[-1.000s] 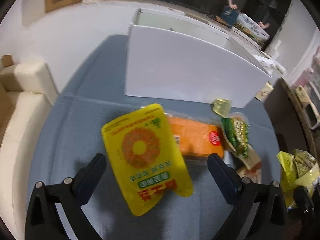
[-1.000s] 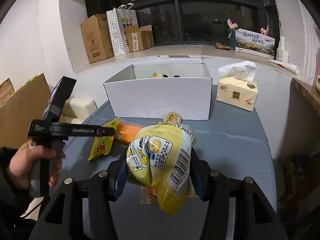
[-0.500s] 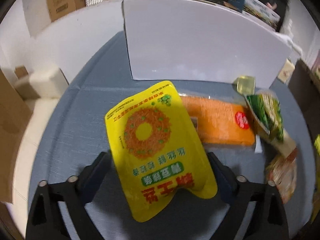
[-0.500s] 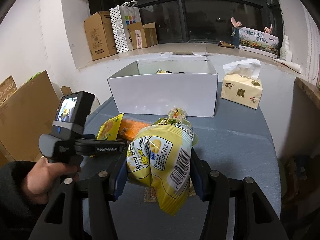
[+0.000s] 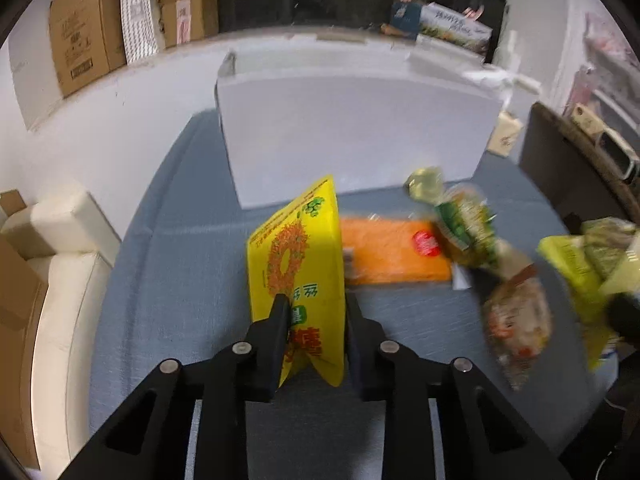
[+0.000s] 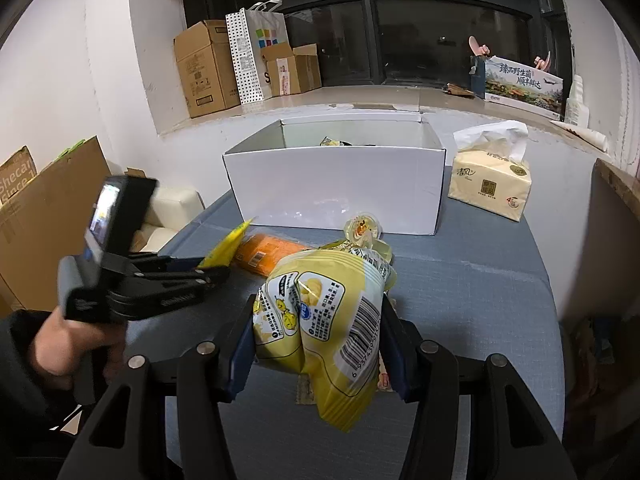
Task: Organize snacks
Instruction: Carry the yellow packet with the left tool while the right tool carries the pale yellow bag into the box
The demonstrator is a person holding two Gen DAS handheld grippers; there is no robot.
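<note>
My left gripper (image 5: 314, 312) is shut on a flat yellow snack pouch (image 5: 298, 256) with an orange ring print, lifted on edge above the blue table. It also shows in the right wrist view (image 6: 216, 274) at the left. My right gripper (image 6: 318, 322) is shut on a pale yellow chip bag (image 6: 324, 320) with a barcode, held above the table. An open white box (image 6: 336, 184) stands at the far side with some snacks inside. An orange packet (image 5: 394, 252), a green-labelled packet (image 5: 466, 228) and a jelly cup (image 6: 362, 228) lie in front of it.
A tissue pack (image 6: 490, 184) stands right of the box. A brown noodle packet (image 5: 516, 320) lies at the right. Cardboard boxes (image 6: 204, 68) and a dotted paper bag (image 6: 256, 52) sit on the window ledge. A cream sofa (image 5: 52, 272) is left of the table (image 6: 480, 292).
My left gripper has closed on the yellow pouch and lifted it up on edge from lying flat. My right gripper keeps holding the chip bag, almost still.
</note>
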